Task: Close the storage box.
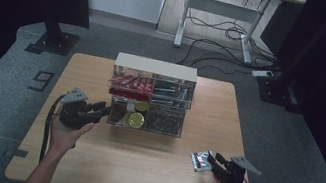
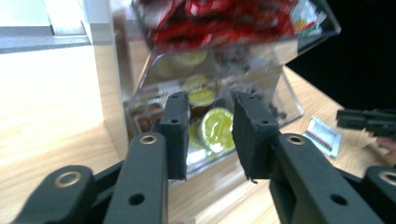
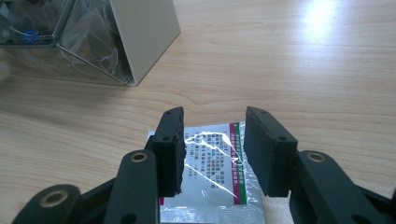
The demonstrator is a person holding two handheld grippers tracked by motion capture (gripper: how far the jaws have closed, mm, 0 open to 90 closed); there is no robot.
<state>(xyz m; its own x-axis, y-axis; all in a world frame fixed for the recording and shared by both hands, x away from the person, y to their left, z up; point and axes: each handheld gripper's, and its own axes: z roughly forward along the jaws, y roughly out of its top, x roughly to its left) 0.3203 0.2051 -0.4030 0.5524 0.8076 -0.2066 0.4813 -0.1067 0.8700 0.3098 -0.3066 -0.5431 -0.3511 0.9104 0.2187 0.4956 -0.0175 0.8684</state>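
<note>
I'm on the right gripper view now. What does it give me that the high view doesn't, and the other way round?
Right gripper view alone: the printed text and the green and magenta stripes on the silver sachet lying flat under the open right gripper.

High view alone: the left gripper at the left side of the clear organiser, with its red packets up top and yellow-lidded cups below.

Both: the sachet, the right gripper, part of the organiser and the wooden table.

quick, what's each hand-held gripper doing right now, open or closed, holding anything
Left hand-held gripper: open, holding nothing, aimed at the clear organizer.
Right hand-held gripper: open, holding nothing, jaws either side of the sachet on the table.
</note>
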